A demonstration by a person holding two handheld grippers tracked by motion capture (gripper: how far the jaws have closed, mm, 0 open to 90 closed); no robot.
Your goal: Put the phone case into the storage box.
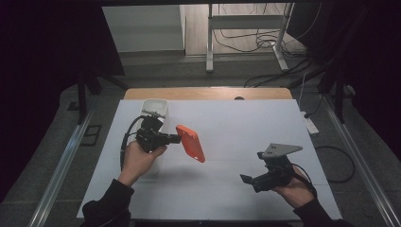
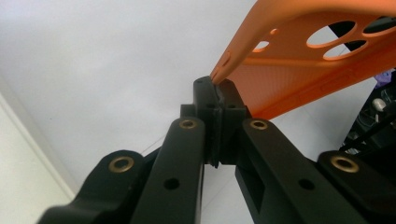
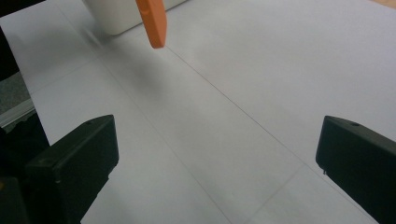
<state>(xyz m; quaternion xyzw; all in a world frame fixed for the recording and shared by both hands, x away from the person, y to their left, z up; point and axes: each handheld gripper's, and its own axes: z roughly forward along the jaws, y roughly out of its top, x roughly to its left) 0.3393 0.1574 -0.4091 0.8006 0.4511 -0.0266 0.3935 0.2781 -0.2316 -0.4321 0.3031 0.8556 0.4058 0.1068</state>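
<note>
On left gripper (image 2: 217,93) view: orange phone case (image 2: 299,70) edge pinched, camera holes visible.

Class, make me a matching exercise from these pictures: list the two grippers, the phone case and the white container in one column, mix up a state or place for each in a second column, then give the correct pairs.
Column one:
1. left gripper
2. right gripper
3. orange phone case
4. white container

Column two:
A. stands on the table near its far left corner
B. jaws wide apart, nothing between them
C. held in the air by one edge
D. jaws shut on a thin edge

Pairs: 1-D, 2-B, 3-C, 4-A
</note>
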